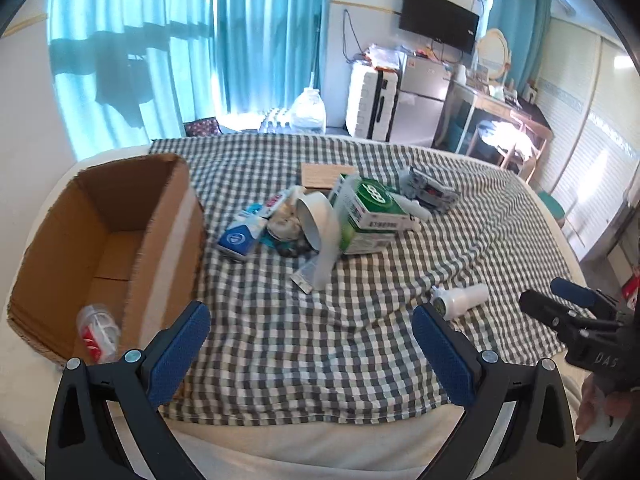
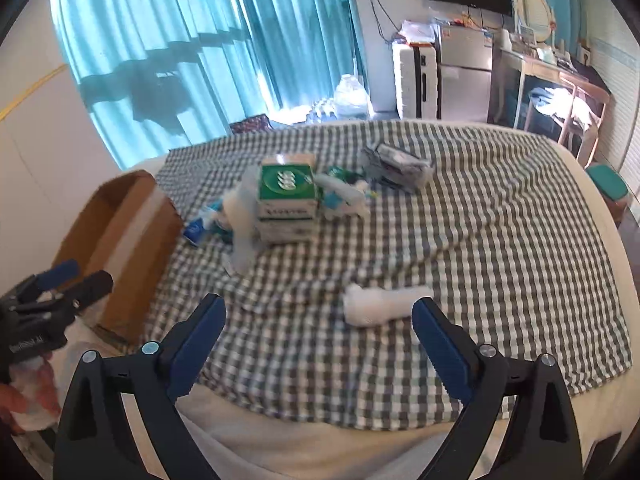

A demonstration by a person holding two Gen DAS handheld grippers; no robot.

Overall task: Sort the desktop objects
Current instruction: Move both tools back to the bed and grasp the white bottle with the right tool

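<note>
One item sorted: a small clear packet with red print (image 1: 96,332) lies on the floor of the cardboard box (image 1: 168,240); judging by that, the sorting has barely started.
Left to sort: a heap in the middle of the checked cloth (image 1: 280,344) on the bed, with a green-and-white carton (image 1: 370,216), a blue-and-white packet (image 1: 240,238), a roll of white tape (image 1: 316,220) and a grey pouch (image 1: 430,190) behind; a white bottle (image 2: 384,304) lies apart, nearer the front edge.
Box: open-topped, at the left edge of the bed; nothing else visible inside.
Left hand-held gripper (image 1: 310,344): jaws spread wide, holding nothing, beside the box.
Right hand-held gripper (image 2: 318,336): jaws wide apart and empty, the white bottle just beyond its right finger.
</note>
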